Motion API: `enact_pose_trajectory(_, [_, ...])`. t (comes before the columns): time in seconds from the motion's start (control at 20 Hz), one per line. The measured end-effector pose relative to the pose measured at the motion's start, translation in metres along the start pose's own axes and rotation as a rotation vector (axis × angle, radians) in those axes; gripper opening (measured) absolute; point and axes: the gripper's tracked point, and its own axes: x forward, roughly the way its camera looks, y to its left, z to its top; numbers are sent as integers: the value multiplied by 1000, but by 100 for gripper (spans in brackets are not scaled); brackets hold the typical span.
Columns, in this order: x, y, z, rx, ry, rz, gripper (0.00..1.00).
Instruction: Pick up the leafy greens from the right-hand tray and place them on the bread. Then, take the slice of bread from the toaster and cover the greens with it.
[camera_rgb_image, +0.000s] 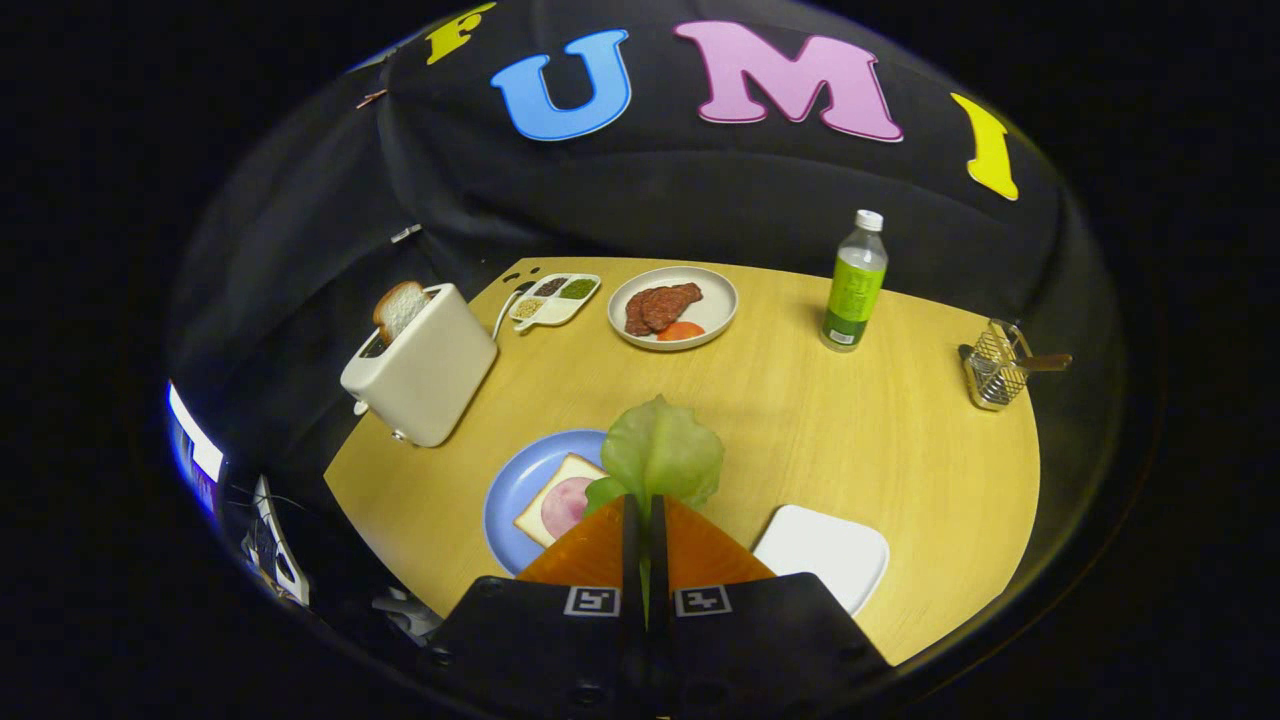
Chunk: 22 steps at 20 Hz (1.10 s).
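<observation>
One lettuce leaf (662, 455) is pinched by its stem in the tool (645, 520), hanging above the blue plate (520, 480) just right of the ham-topped bread (560, 500), so releasing here could drop it half off the slice onto the table (800, 420).

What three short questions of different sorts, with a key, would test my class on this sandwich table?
1. True or false: the gripper is shut on the leafy greens.
2. What lies on the bread on the blue plate? A) tomato B) a pink ham slice C) nothing
3. Fill in: the second bread slice stands in the ____.

Key
1. True; both fingers pinch the leaf's base.
2. B, the ham slice.
3. Toaster, beyond the blue plate.
</observation>
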Motion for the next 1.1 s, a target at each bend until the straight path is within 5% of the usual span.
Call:
enact_pose_trajectory(0.6, [91, 61, -39, -114, 163, 20, 6])
enact_pose_trajectory(0.8, [99, 59, -45, -122, 178, -23, 16])
enact_pose_trajectory(0.9, [98, 61, -38, -111, 146, -34, 27])
enact_pose_trajectory(1.0, [89, 68, -25, -89, 88, -25, 55])
enact_pose_trajectory(1.1, [78, 72, -4, -72, 3, -21, 96])
